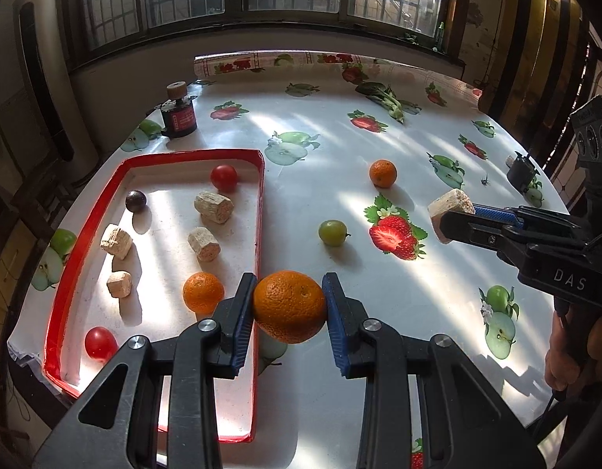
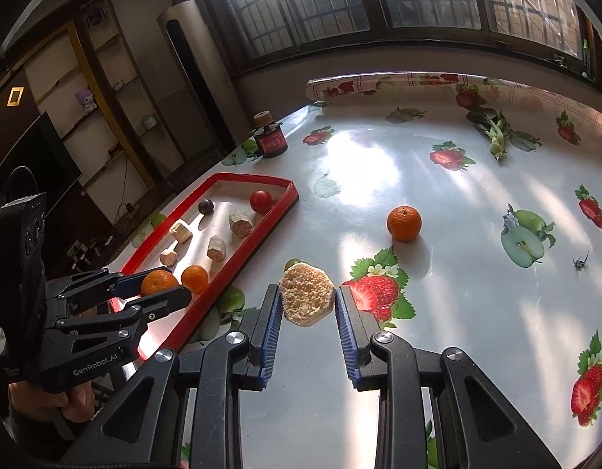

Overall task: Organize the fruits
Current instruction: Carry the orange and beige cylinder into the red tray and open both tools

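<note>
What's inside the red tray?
The red tray holds two tomatoes, a dark plum, an orange and four beige chunks. Its near corner is covered by fingers.

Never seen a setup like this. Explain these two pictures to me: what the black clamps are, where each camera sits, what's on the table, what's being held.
A person holds a handheld two-finger gripper in each hand; a camera on each looks along its fingers. In the left view, the left gripper clamps an orange beside the red tray. In the right view, the right gripper clamps a beige hexagonal block. The tray holds similar blocks, tomatoes and another orange. A second orange and a green grape lie on the fruit-print tablecloth.
</note>
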Tool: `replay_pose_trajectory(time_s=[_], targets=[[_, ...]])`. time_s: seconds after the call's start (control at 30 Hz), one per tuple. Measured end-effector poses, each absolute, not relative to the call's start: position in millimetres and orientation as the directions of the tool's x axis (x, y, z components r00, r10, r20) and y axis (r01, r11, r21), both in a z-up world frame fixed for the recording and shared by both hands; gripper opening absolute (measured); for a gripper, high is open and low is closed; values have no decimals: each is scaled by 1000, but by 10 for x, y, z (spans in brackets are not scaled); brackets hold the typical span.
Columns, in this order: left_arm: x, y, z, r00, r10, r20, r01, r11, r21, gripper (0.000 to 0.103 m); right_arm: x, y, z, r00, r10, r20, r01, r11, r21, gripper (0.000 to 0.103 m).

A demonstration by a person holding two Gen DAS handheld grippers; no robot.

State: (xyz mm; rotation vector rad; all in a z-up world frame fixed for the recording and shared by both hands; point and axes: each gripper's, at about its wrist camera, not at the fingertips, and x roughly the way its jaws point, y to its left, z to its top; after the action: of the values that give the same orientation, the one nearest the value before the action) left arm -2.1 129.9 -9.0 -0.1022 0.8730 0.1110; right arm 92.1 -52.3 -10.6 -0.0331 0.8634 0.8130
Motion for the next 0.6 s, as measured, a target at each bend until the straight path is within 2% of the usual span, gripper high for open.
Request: replay_pose_trajectory(time_s=[0.6], targets=[[-191,1548,-60,650,68,-757,-178,982,-64,32,738,-305,-1,360,632,-686,-685,679,265,28]])
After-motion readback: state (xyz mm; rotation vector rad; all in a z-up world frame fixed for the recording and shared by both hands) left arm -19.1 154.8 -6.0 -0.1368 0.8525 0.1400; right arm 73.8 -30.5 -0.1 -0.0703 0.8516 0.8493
